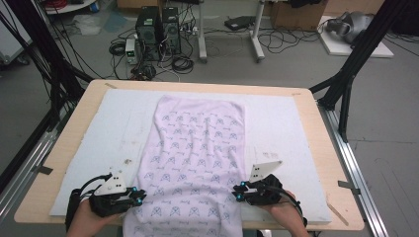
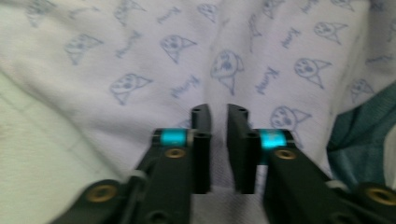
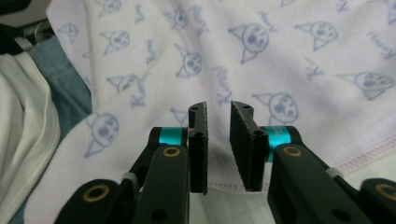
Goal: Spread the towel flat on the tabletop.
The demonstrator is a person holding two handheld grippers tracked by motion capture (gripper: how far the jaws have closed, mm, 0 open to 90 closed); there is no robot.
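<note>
While the cloth [image 1: 197, 163] lies flat mid-frame, its near end off the desk [image 1: 316, 128], your left gripper [image 1: 140, 196] and right gripper [image 1: 237, 191] sit narrowly open at its bottom sides, holding nothing; folding remains.

The printed towel's [image 1: 195, 163] near end ran off the table's [image 1: 316, 123] front edge, cut by the picture's bottom.

Looks like a robotics or research lab, not anyone's home. The wooden table [image 1: 316, 128] wears a white pad and sits inside a black metal frame [image 1: 356, 59]. Beyond its far edge, two computer towers [image 1: 158, 32] stand on a bare grey floor [image 1: 390, 113] among tangled cables [image 1: 291, 42], with cardboard boxes [image 1: 296, 12] nearby.
</note>
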